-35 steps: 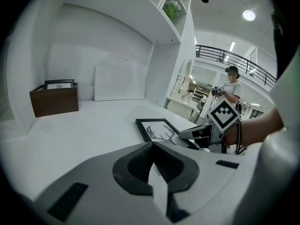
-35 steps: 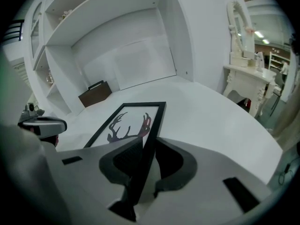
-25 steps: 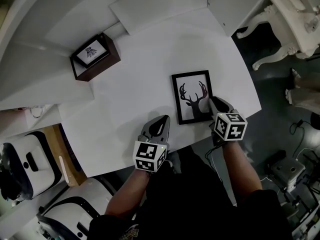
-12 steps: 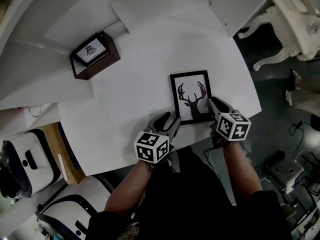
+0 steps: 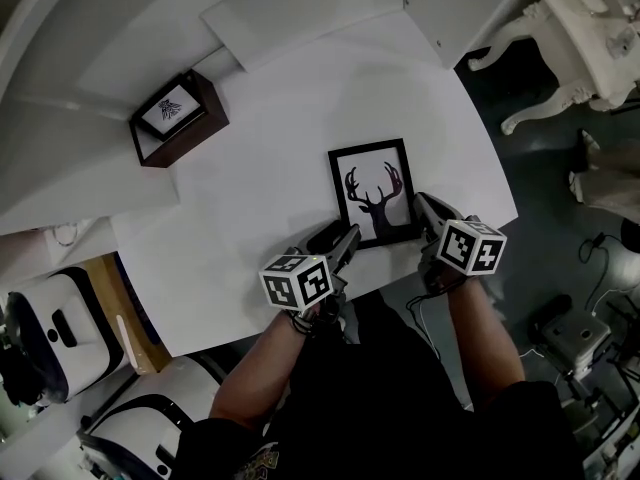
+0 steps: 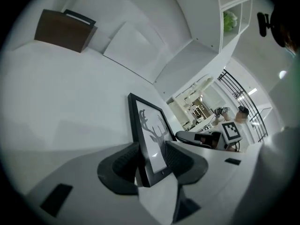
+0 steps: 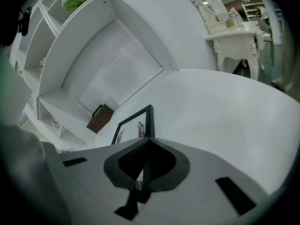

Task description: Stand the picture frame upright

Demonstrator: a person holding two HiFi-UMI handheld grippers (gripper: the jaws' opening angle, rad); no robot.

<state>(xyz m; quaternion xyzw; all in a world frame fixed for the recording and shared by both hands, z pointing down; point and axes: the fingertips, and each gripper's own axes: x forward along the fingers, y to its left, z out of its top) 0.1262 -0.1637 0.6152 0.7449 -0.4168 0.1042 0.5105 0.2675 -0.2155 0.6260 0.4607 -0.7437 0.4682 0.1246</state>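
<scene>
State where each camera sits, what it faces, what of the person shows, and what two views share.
Head view: on the head, steeply down on white table, picture frame, both forearms, left gripper, right gripper.
Left gripper view: on that gripper, along jaws that have just been opening, frame's corner between them; right gripper beyond.
Right gripper view: on that gripper, along shut jaws toward the frame; only that gripper itself shows.
Shared: both gripper views show the frame and brown box.
</scene>
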